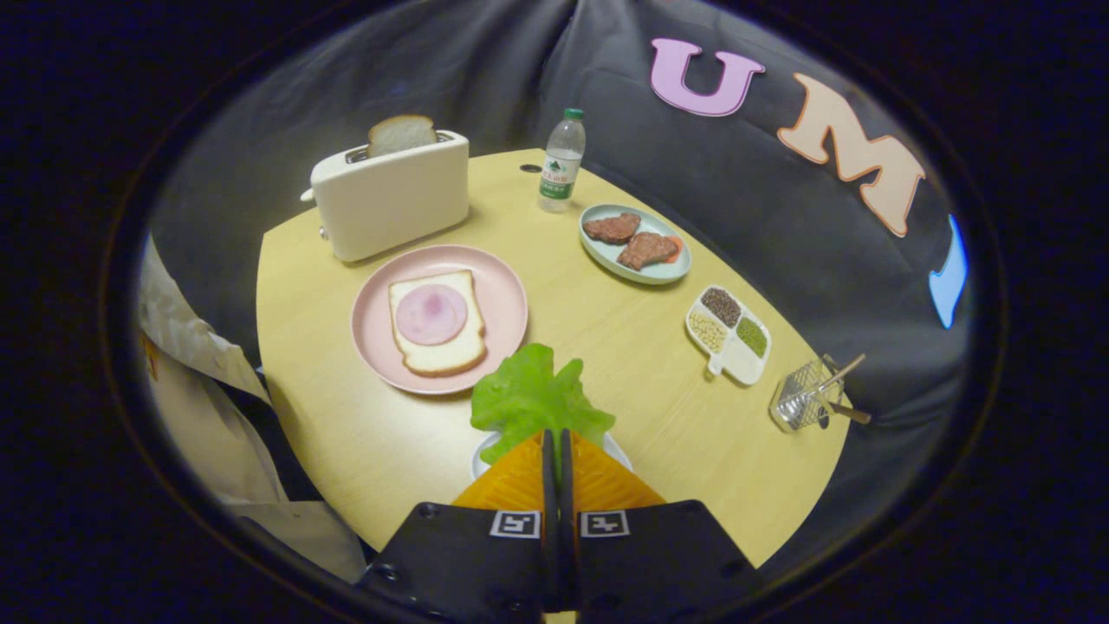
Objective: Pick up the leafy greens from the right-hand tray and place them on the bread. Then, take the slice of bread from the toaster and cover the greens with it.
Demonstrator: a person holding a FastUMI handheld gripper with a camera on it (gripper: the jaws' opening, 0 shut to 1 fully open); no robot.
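Hand-held gripper (555, 446) is clenched tight on the greens (533, 399), both fingers pressed together w/ the leaf stem pinched btwn them. The leaf sticks up and forward from the fingertips, ruffled edges fanned out. Right under/behind the fingers there's a white tray (482, 455) peeking out, only a bit of its rim visible, so can't tell whether the greens are touching it or lifted clear.

Just beyond the leaf, a bit to the left, sits the pink plate (507, 290) on the counter (346, 433). On it: a bread slice (442, 347) lying flat w/ a round ham slice (431, 314) on top. The tip of the greens looks close to the plate's near rim but not over the bread.

Further back behind the plate is the toaster (390, 195), w/ a 2nd slice of bread, call it toast (400, 133), poking upright out of the slot. Water bottle (561, 162) stands right of the toaster, near the far edge of the counter.

On the right side: oval dish (671, 270) w/ two pieces of meat (630, 241), then a divided tray (736, 368) w/ beans/grains in 3 compartments, and past that a small wire basket (801, 403) w/ sticks in it near the counter edge.

A person's light sleeve (199, 381) is off to the left, beside the counter.
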